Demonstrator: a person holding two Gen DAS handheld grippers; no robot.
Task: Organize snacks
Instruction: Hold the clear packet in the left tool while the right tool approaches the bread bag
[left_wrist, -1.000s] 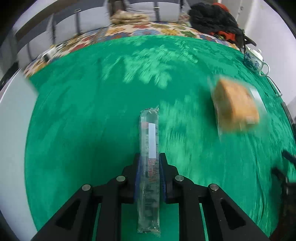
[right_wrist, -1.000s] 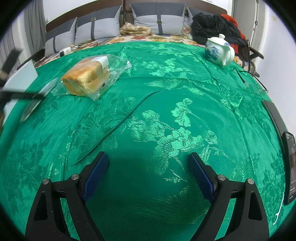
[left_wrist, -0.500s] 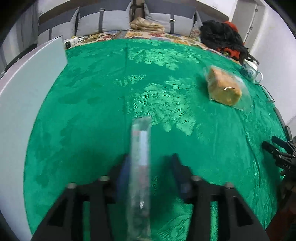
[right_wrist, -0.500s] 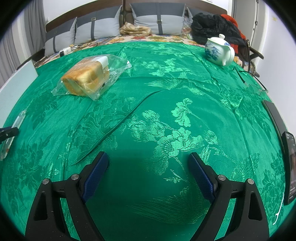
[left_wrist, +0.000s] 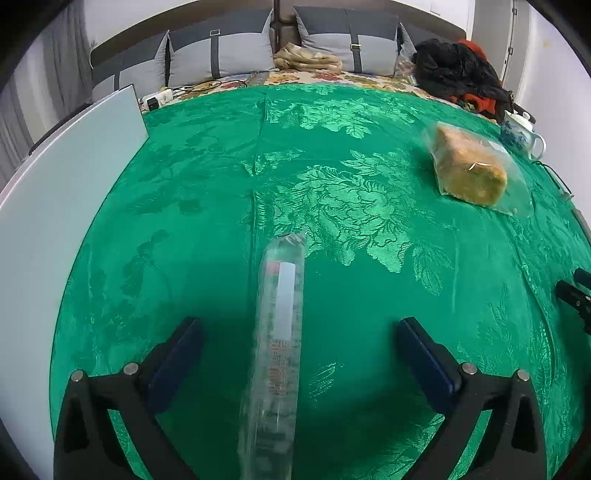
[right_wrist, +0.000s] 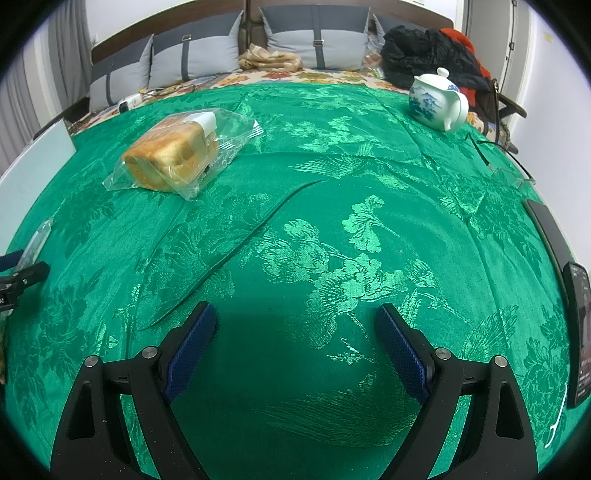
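Clear-wrapped snack tube between wide-spread left claw, released, near the worktop's left edge | right claw spread, empty | bagged bread still unsorted, far side

A: Tablecloth – bright green satin, woven flower-and-leaf pattern in lighter green

B: Bread on that cloth – golden-brown loaf, clear wrapper, white label at its far end

A: Teapot at the cloth's far right edge – white, blue painted scene

B: Long packet on the cloth – clear film, white stripe, reddish print. Gripper pads dark blue, arms black

A: Board at the cloth's left – pale grey-white
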